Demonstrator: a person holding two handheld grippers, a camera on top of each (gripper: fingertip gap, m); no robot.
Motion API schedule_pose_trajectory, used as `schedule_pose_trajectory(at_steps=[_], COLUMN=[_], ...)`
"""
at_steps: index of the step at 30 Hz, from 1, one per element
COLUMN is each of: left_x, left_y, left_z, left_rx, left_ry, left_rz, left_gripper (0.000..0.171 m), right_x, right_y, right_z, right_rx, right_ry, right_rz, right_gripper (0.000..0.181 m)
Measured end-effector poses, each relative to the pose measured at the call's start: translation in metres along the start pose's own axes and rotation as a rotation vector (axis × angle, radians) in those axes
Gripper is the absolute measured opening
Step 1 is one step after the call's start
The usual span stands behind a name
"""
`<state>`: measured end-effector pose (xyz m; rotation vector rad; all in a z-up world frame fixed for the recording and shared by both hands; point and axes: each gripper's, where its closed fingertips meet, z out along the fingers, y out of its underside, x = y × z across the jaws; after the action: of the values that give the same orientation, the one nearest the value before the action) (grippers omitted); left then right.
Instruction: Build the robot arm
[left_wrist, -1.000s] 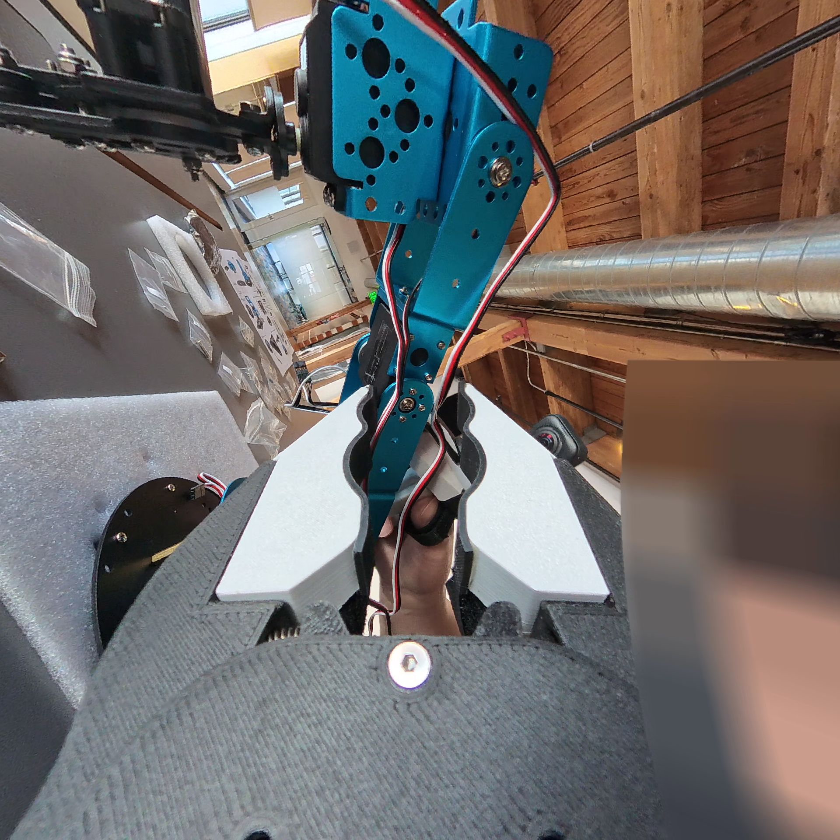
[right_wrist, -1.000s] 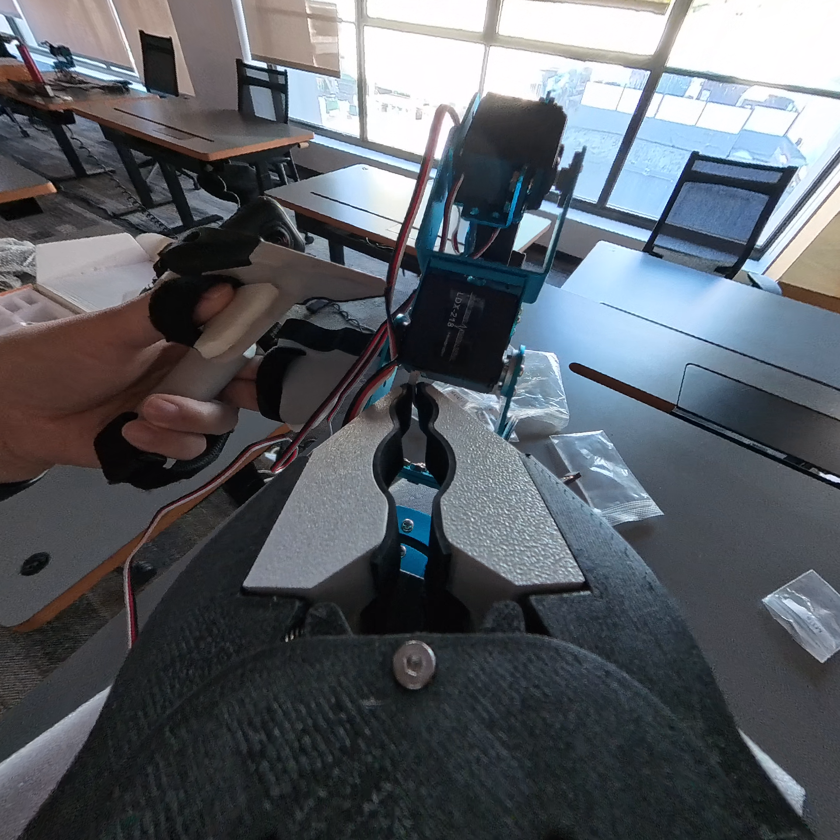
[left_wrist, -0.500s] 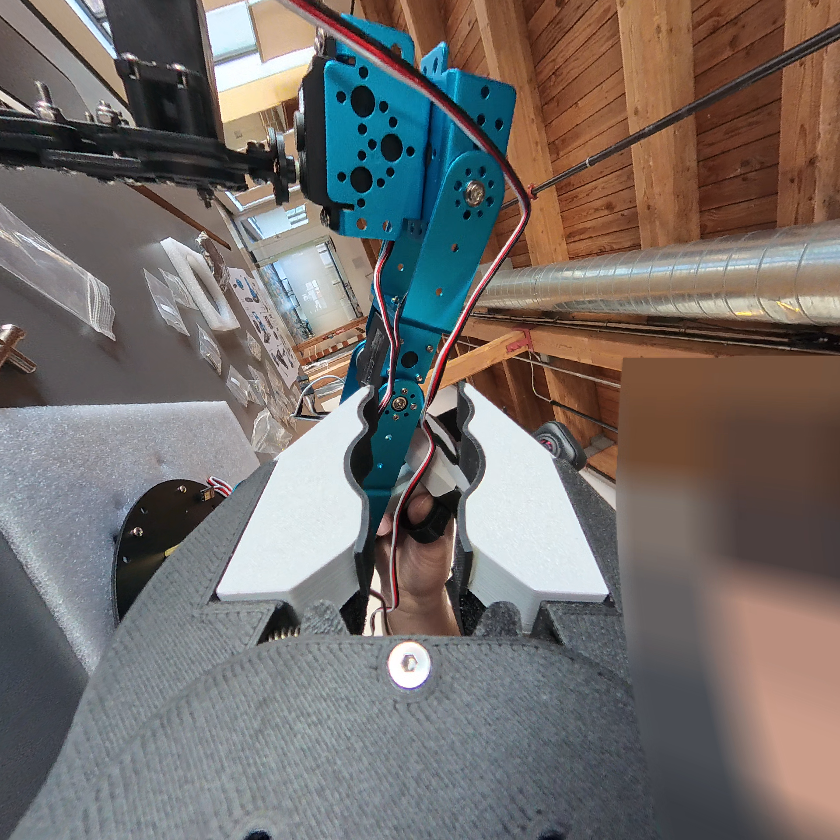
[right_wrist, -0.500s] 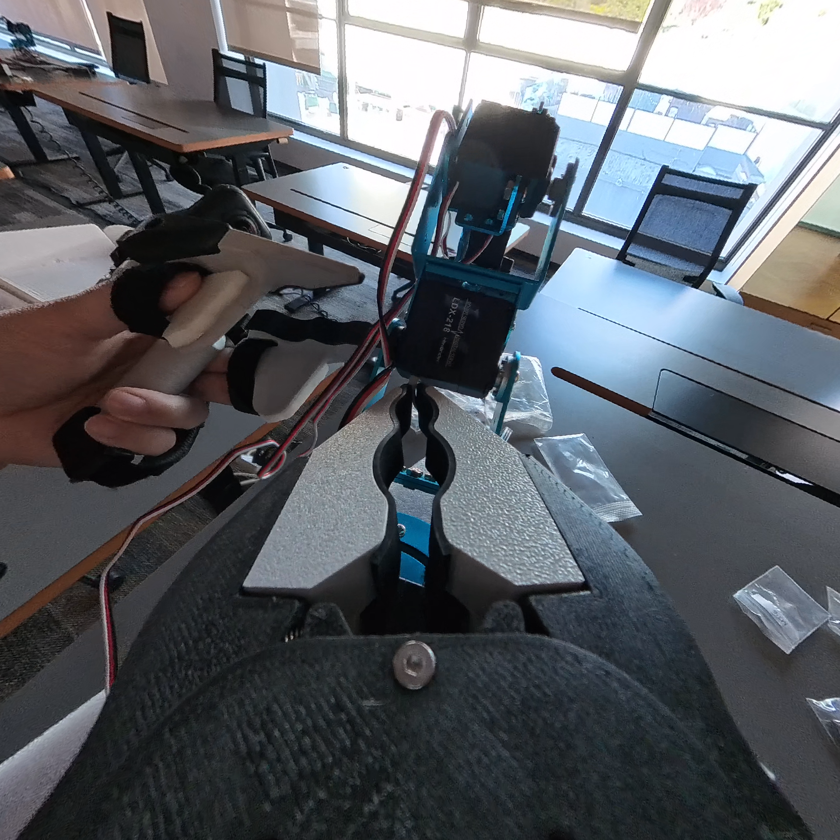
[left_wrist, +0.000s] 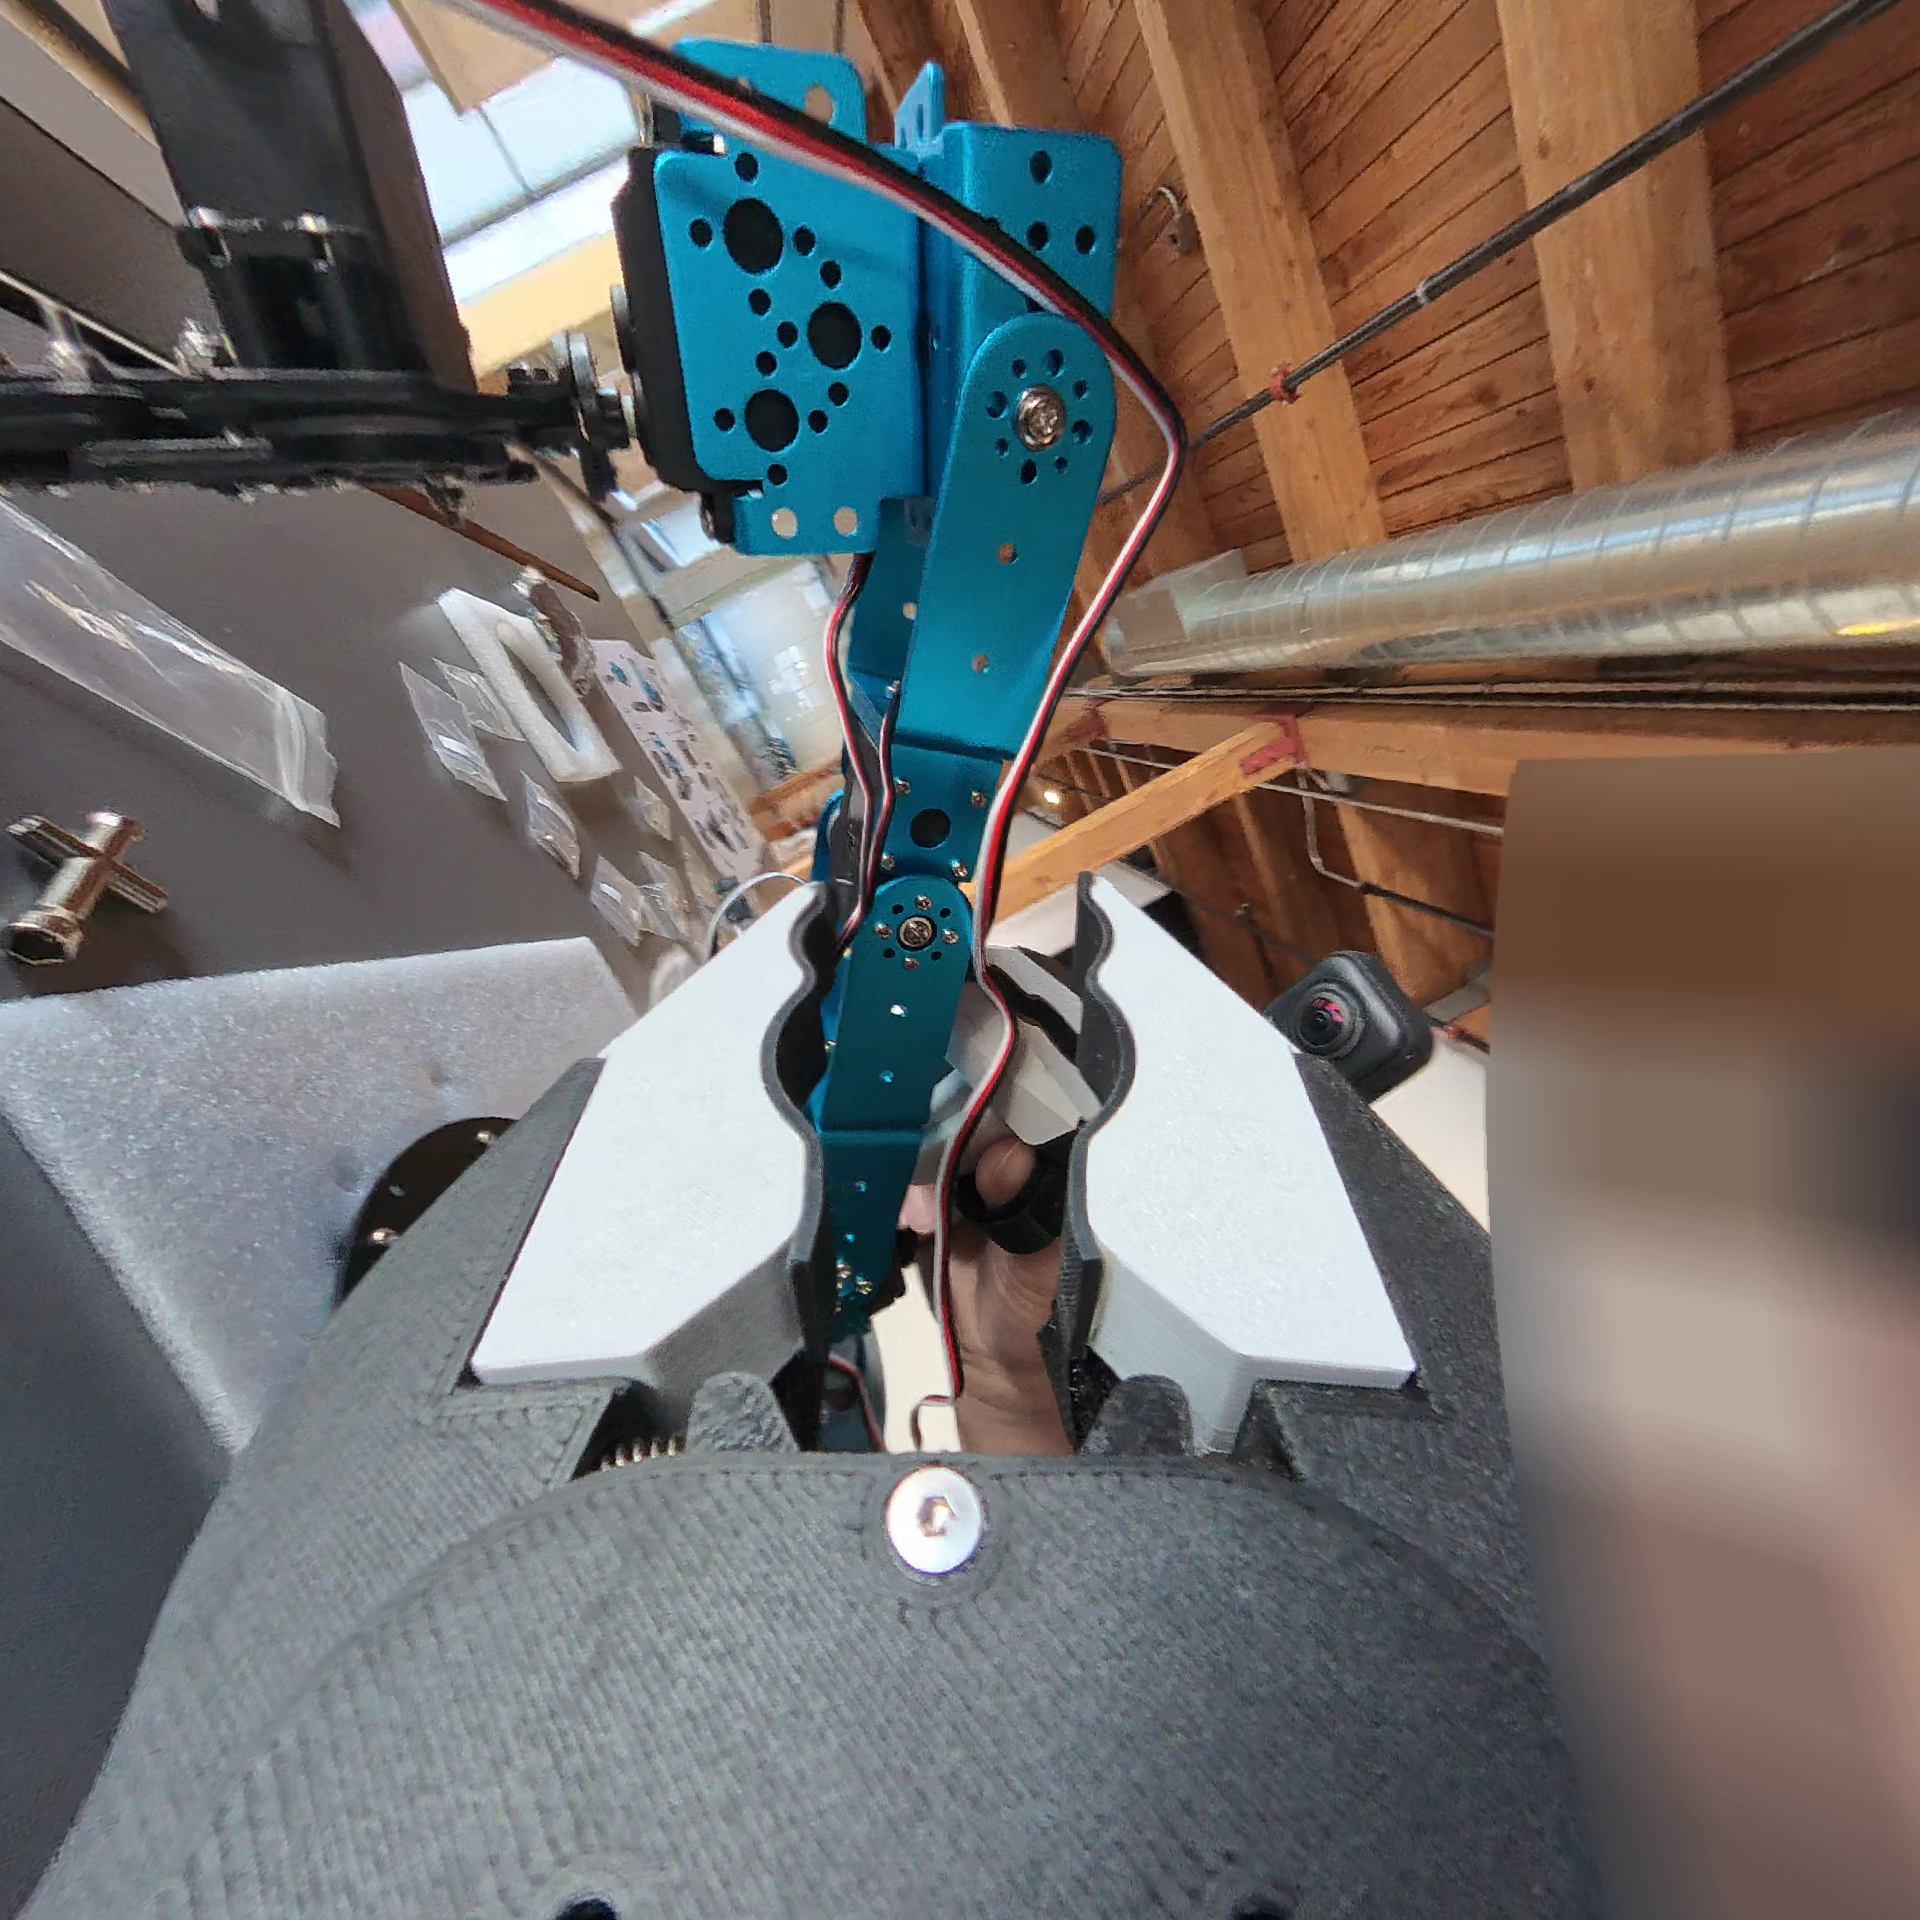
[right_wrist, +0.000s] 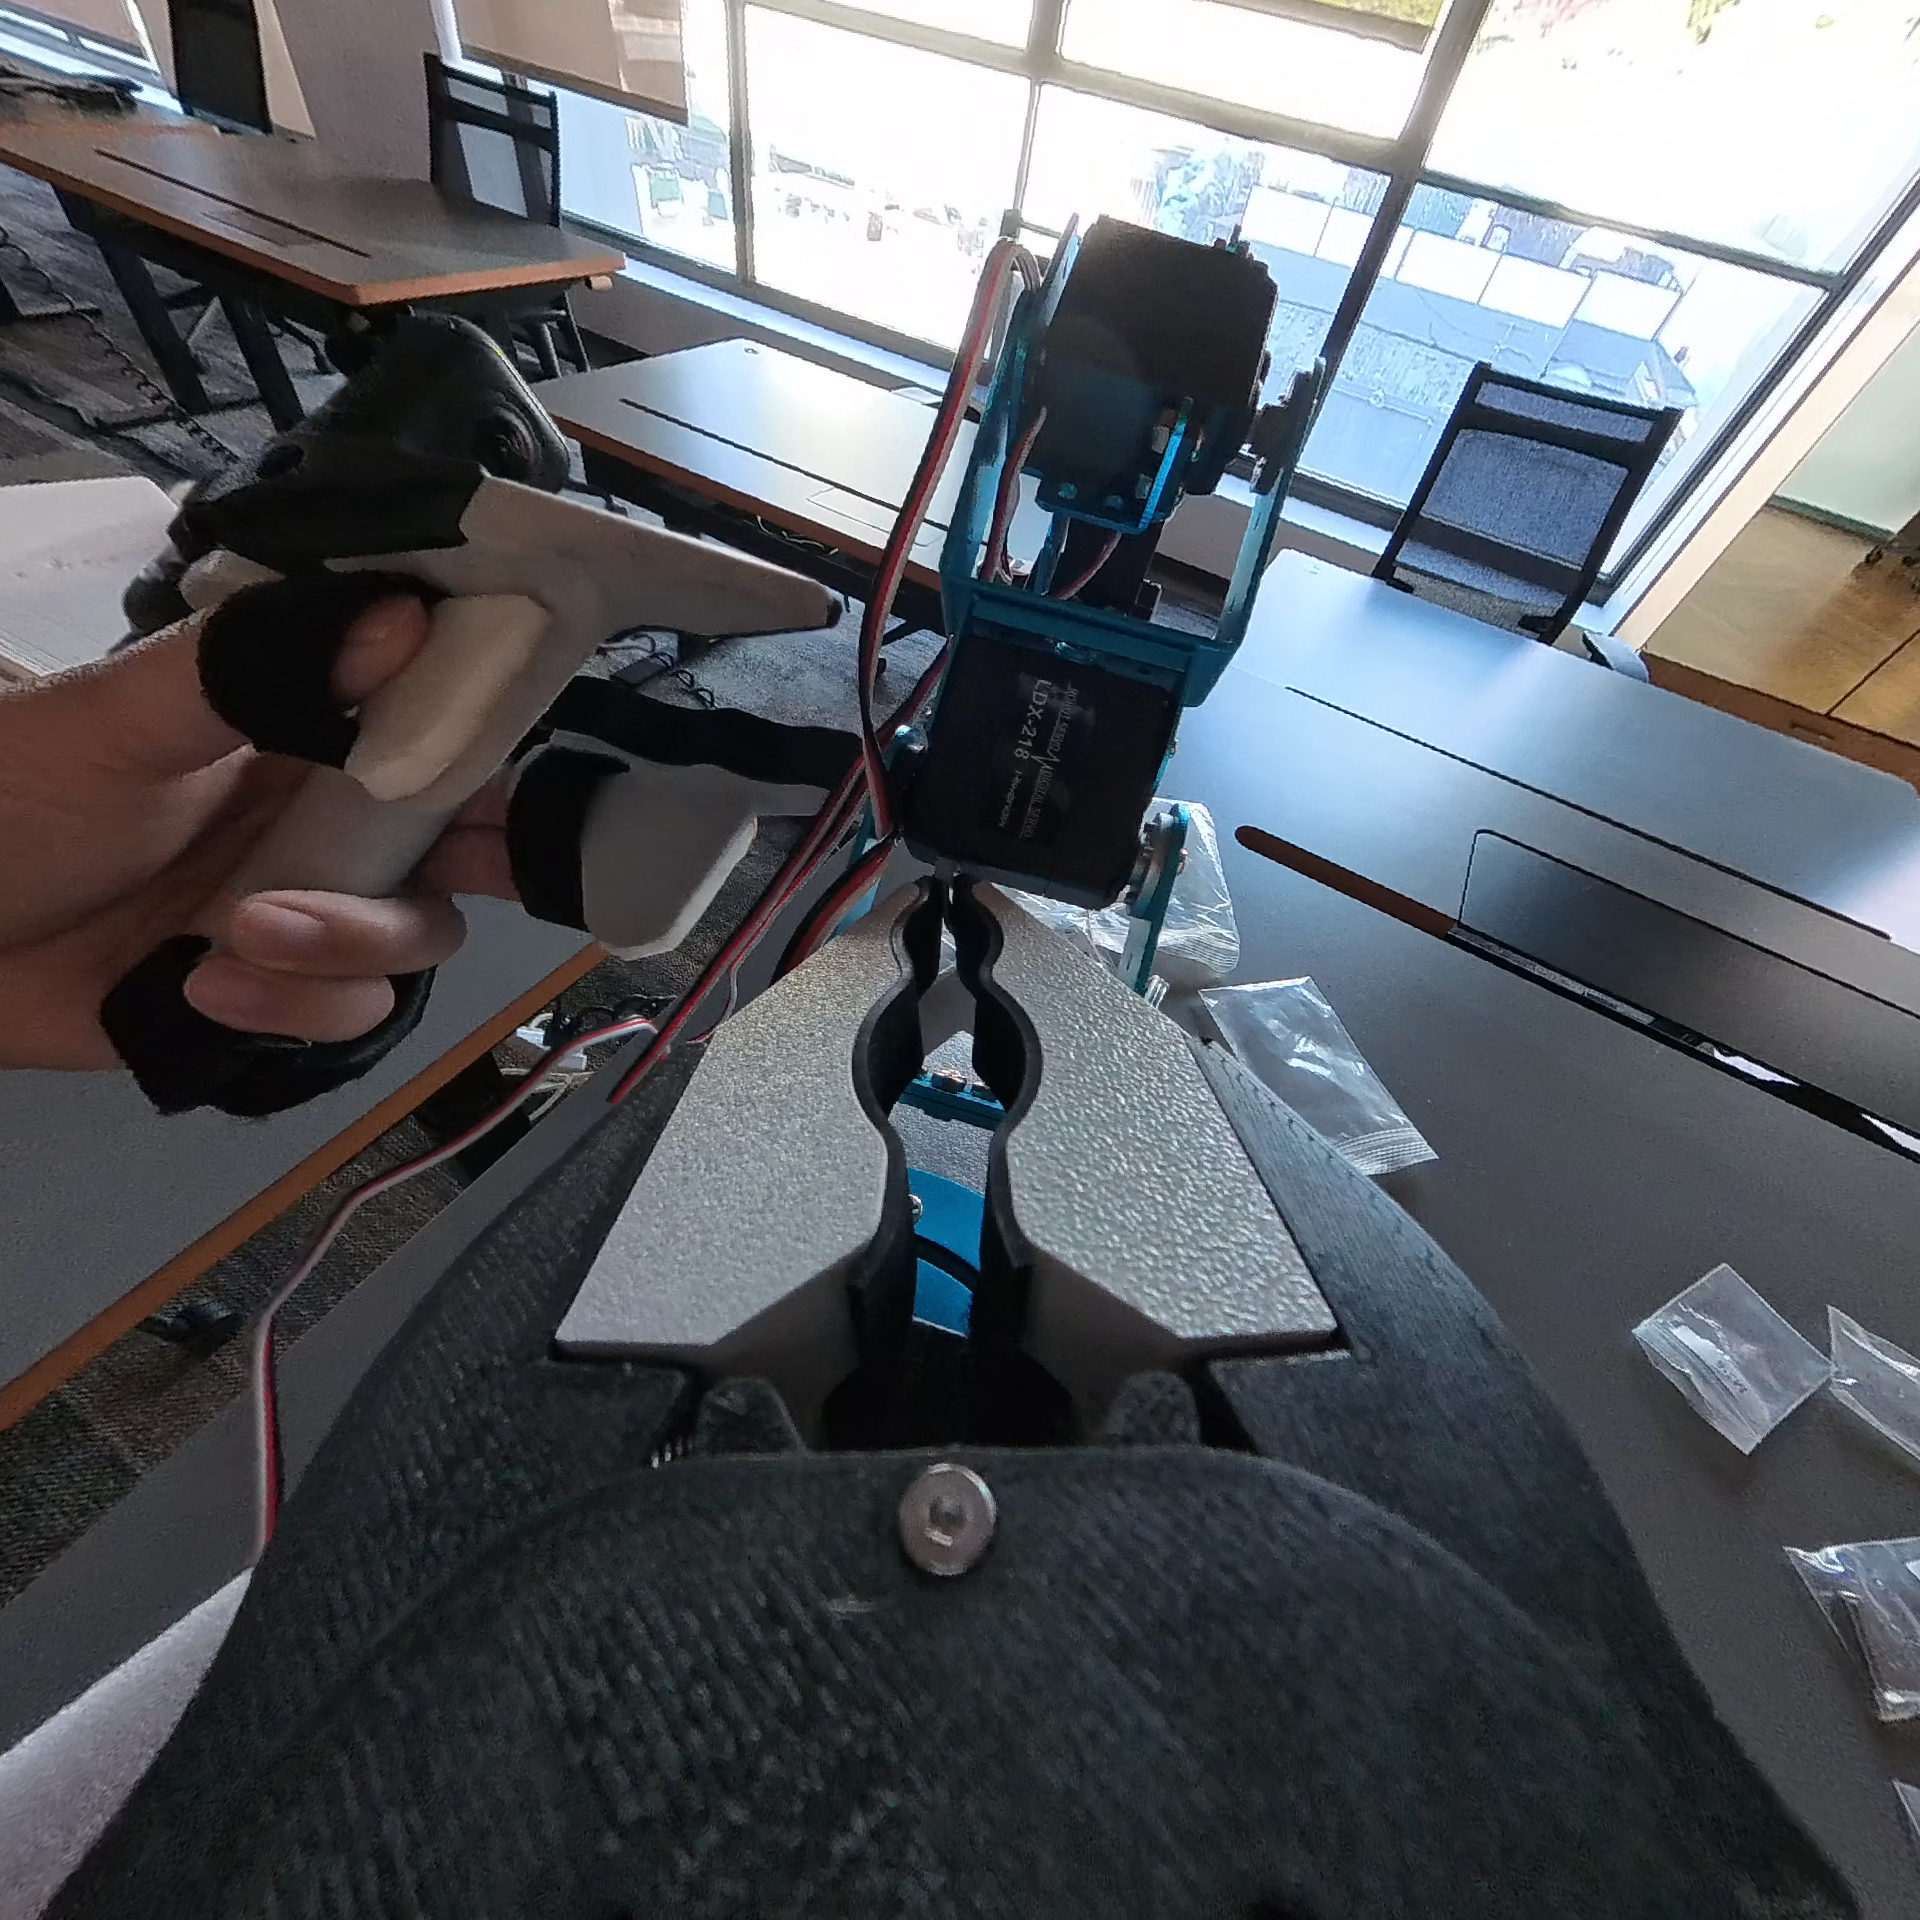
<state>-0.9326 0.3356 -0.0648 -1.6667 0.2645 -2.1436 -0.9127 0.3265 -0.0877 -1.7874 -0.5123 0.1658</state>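
Blue perforated-metal servo arm (left_wrist: 914, 582), held aloft over the dark matte table (right_wrist: 1558, 1039) | right gripper (right_wrist: 948, 896) clenched on a part under its black servo block (right_wrist: 1049, 748) | left gripper (left_wrist: 940, 935) parted, arm link touching one finger | clear bags (right_wrist: 1311, 1049), cross wrench (left_wrist: 78, 883), grey foam (left_wrist: 260, 1081) are seen | timber ceiling, steel duct (left_wrist: 1558, 571).

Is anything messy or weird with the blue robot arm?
The red, white and black servo wires hang loose off the blue robot arm, one dangling past the dark table edge. Small clear plastic bags lie scattered there. Nothing looks broken.
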Motion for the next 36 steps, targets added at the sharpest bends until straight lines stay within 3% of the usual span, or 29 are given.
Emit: schedule_pose_trajectory(at_steps=[7,14,36], left_x=[0.002,-0.008,-0.009], left_y=[0.001,0.004,0.006], left_z=[0.010,0.018,0.018], left_rx=[-0.032,-0.076,-0.126], left_ry=[-0.034,-0.065,-0.116], left_rz=[0.048,0.068,0.152], left_gripper=[0.050,0.022,0.020], right_x=[0.000,0.000,0.001], right_y=[0.000,0.000,-0.001], right_z=[0.000,0.000,0.000], right_rx=[-0.008,-0.008,-0.007], right_ry=[0.013,0.025,0.031], right_rz=[0.005,0.011,-0.002], right_gripper=[0.001,0.001,0.000])
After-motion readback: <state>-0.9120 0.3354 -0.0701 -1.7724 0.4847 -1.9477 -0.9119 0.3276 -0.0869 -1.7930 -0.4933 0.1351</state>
